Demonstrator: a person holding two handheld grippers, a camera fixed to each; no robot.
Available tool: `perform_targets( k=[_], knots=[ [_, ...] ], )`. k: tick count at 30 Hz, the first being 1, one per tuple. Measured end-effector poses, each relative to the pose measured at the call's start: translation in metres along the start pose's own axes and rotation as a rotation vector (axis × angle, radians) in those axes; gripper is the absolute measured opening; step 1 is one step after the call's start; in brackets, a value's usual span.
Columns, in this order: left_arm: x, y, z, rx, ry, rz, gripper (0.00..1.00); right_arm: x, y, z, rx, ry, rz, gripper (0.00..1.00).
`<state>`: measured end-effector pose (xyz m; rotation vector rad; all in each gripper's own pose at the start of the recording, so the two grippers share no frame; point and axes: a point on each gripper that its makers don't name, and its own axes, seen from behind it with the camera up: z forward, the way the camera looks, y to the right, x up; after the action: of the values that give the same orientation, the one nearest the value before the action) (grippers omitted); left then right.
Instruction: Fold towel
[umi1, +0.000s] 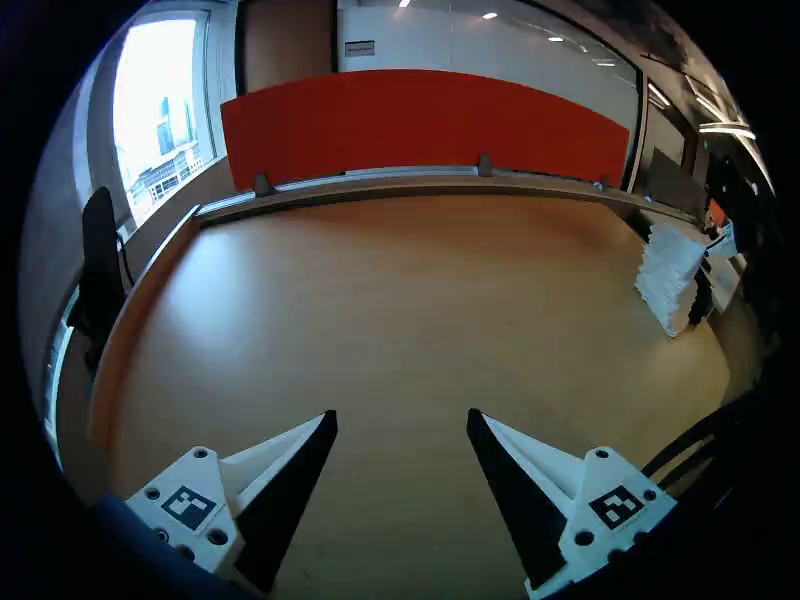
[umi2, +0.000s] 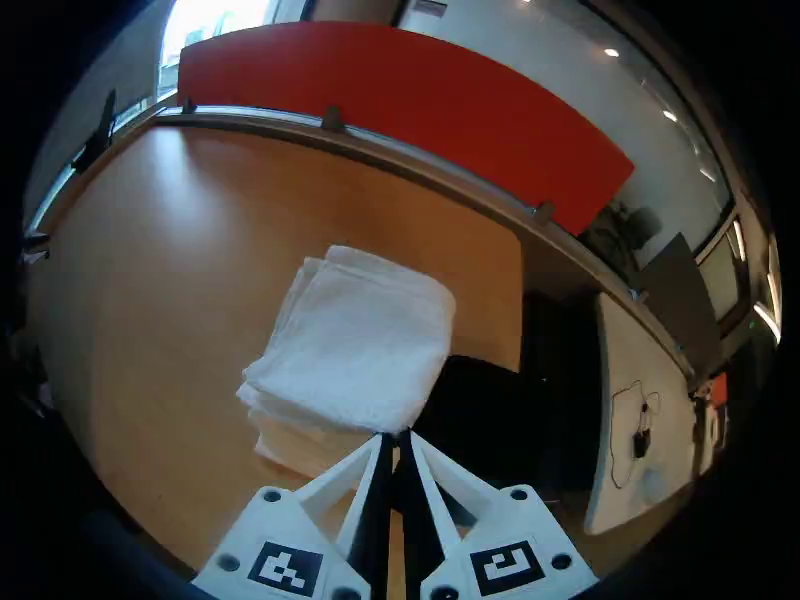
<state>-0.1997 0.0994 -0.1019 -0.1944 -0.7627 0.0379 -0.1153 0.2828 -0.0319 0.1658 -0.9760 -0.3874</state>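
**Towels sit at the right claw's tips**

The towel stack (umi2: 355, 345) lies folded by the right-hand edge of the wooden surface (umi2: 150, 260), its long axis running away from the right claw (umi2: 395, 445). That claw's fingers are pressed nearly together at the stack's near edge; I cannot tell whether cloth is pinched. The left claw (umi1: 402, 425) gapes wide over bare wood, well apart from the stack. The right hand looks best placed to lift a towel.

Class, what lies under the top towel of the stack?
More folded white towels, resting on the wooden table. Their count and the part of the table beneath them are covered.
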Motion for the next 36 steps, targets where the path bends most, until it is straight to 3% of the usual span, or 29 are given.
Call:
perform_targets(
  k=[9, 13, 15, 25, 36],
  knots=[
    [-0.001, -0.002, 0.000, 0.002, -0.003, 0.002, 0.97, -0.010, 0.000, 0.006, -0.010, -0.017, 0.023, 0.07],
    [-0.002, -0.001, 0.001, 0.001, -0.006, 0.003, 0.97, -0.016, 0.002, 0.008, -0.024, -0.032, 0.024, 0.16],
    [-0.002, -0.001, 0.001, 0.000, -0.007, 0.004, 0.97, -0.019, 0.005, 0.008, -0.038, -0.038, 0.023, 0.26],
    [0.000, 0.000, 0.003, -0.004, -0.007, 0.005, 0.97, -0.021, 0.013, 0.007, -0.081, -0.043, 0.007, 0.97],
    [0.002, -0.001, 0.003, -0.004, -0.004, 0.003, 0.96, -0.010, 0.004, 0.007, -0.063, -0.017, 0.034, 1.00]
  ],
)
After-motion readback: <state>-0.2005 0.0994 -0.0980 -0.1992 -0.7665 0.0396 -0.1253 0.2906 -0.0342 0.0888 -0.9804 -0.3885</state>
